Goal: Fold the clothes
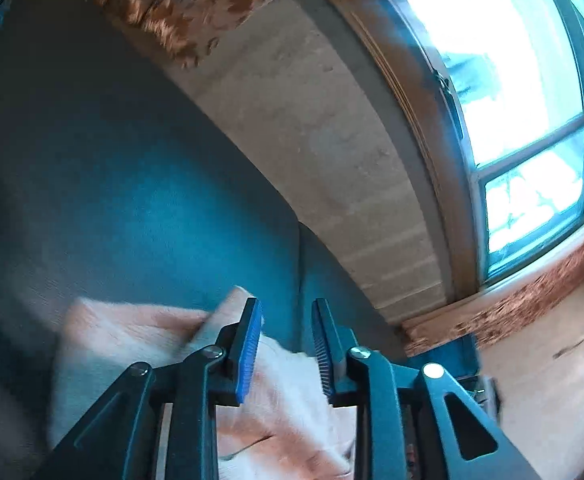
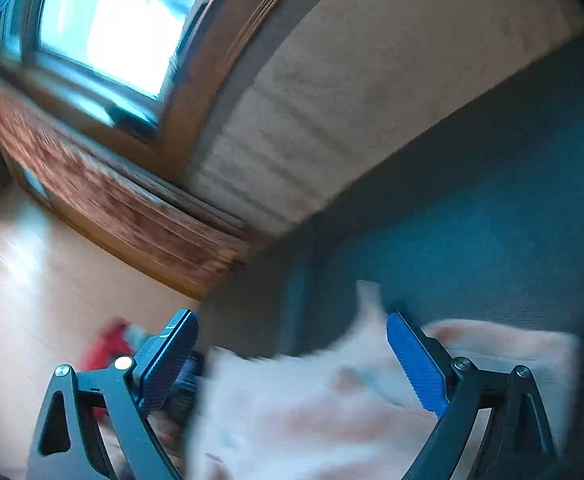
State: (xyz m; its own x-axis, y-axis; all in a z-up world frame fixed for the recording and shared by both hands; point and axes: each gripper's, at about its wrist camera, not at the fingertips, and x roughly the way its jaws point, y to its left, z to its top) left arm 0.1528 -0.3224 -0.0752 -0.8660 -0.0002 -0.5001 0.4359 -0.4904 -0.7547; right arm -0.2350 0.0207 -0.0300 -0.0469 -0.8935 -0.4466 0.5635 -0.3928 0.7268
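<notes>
A pale pink garment (image 1: 123, 336) lies bunched on a dark teal cushioned surface (image 1: 131, 180). My left gripper (image 1: 287, 312) hovers just above it, open with a narrow gap, and no cloth shows between the blue pads (image 1: 247, 356). In the right wrist view the same pink garment (image 2: 312, 412) spreads blurred beneath my right gripper (image 2: 289, 316), which is wide open with one finger on each side of the cloth. A corner of the fabric sticks up near the right-hand pad (image 2: 416, 364). I cannot tell whether either gripper touches the cloth.
A pale wall (image 1: 312, 120) rises behind the teal surface (image 2: 472, 240). A bright window (image 1: 512, 80) with a mottled brown sill (image 1: 524, 300) stands beside it. A red object (image 2: 103, 346) lies blurred on the light floor (image 2: 31, 280) at left.
</notes>
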